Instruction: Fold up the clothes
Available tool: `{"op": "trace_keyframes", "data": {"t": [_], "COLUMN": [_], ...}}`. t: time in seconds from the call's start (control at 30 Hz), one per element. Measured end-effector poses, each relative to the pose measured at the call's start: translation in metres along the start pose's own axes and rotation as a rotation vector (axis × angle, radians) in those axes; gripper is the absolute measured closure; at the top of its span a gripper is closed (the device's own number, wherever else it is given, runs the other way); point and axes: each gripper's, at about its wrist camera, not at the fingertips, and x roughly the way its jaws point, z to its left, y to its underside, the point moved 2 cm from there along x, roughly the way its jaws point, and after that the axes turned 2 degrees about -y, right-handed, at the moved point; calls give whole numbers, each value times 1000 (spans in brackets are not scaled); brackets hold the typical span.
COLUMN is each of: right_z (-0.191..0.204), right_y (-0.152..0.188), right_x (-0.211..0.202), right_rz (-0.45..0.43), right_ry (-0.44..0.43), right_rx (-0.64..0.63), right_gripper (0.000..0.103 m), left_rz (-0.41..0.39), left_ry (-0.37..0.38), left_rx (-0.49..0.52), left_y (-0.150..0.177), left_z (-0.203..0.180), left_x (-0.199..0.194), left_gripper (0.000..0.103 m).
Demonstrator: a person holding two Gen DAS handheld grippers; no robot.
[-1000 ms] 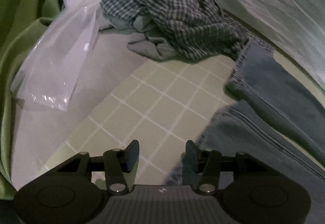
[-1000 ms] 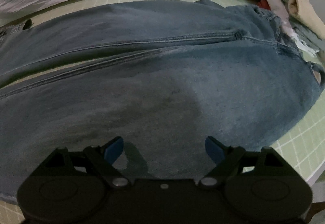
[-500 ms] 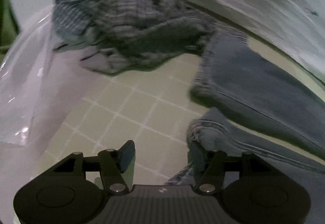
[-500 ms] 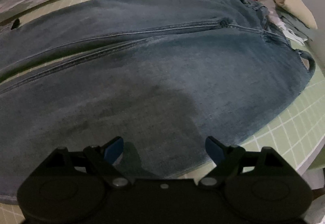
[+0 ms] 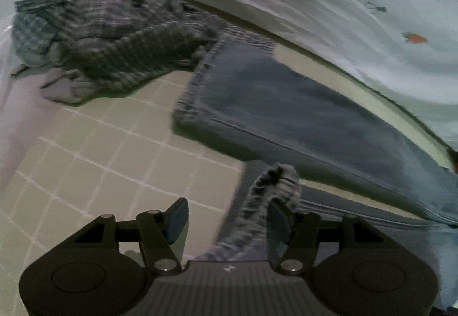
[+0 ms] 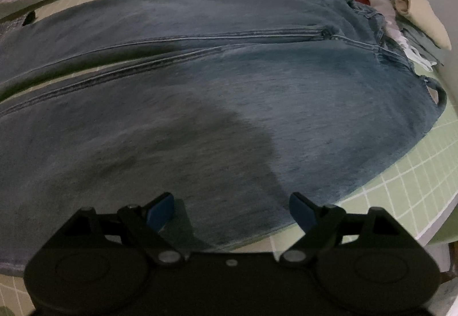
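Jeans (image 6: 217, 104) stretch lengthwise across the green mat (image 5: 94, 161), their frayed hem (image 5: 272, 187) rising between the left gripper's (image 5: 226, 221) just-widening jaws, while the right gripper (image 6: 232, 210) hovers wide open, empty, over the seat end.

No readable text, label or number on anything here

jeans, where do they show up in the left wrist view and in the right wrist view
Left wrist view: the jeans run across the right half, two frayed leg hems toward the middle, the nearer hem between the open jaws.
Right wrist view: the jeans fill most of the frame, waistband at the right.
Shared landmark: the green grid mat beneath them.
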Motion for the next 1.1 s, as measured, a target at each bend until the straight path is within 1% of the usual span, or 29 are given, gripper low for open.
{"op": "trace_keyframes", "data": {"t": [0.07,0.13,0.23,0.3,0.33,0.37,0.4,0.43,0.47,0.53,0.57,0.6,0.63,0.67,0.73,0.77,0.8,0.83,0.87,0.93,0.97,1.0,1.07,1.1], "right_z": [0,0,-1,-3,-5,-6,-6,-7,-7,-6,-6,-6,-6,-6,-7,-7,-7,-7,-7,-7,-7,-7,-7,-6], "right_y": [-2,-3,-6,-9,-10,-11,-12,-13,-14,-17,-18,-19,-20,-21,-23,-24,-25,-26,-27,-30,-31,-33,-36,-38], "right_x": [2,3,6,7,8,9,10,11,12,14,15,16,17,18,20,21,22,23,24,26,27,29,32,33], "right_rz": [2,2,1,0,0,0,2,3,6,7,6,6,5,4,3,3,3,2,2,2,3,5,7,7], "right_ry": [1,3,6,8,7,7,6,6,4,-4,-8,-11,-14,-17,-25,-28,-30,-32,-35,-42,-48,-54,-67,-71], "right_rx": [5,10,12,16,19,23,26,28,29,33,31,29,27,25,23,22,23,24,27,33,39,45,51,50], "right_gripper": [15,15,15,15,15,15,15,15,15,15,14,14,13,12,11,10,10,9,8,7,6,5,4,4], "left_rz": [1,5,4,5,5,5,4,2,-3,-37,-60,-74,-78,-88,-118,-129,-136,-144,-142,-120,-108,-95,-77,-69], "left_ry": [30,38,30,8,-4,-18,-30,-42,-57,-111,-149,-165,-163,-187,-302,-340,-360,-380,-382,-361,-364,-371,-375,-373], "left_rx": [21,47,95,110,102,89,75,59,43,28,30,29,24,23,49,50,35,21,-2,-57,-66,-70,-81,-88], "left_y": [0,1,2,0,-2,-3,-5,-8,-11,-18,-22,-26,-29,-32,-35,-37,-39,-40,-42,-41,-38,-33,-20,-13], "left_z": [-9,-17,-28,-31,-29,-26,-22,-17,-11,2,9,15,20,25,28,32,38,44,50,62,65,67,68,68], "left_x": [1,4,9,12,12,12,12,11,10,4,-1,-4,-6,-7,-9,-11,-14,-17,-19,-23,-25,-27,-33,-36], "left_gripper": [35,35,36,39,43,50,61,70,84,85,85,84,84,81,75,71,65,61,56,52,48,41,32,30]}}
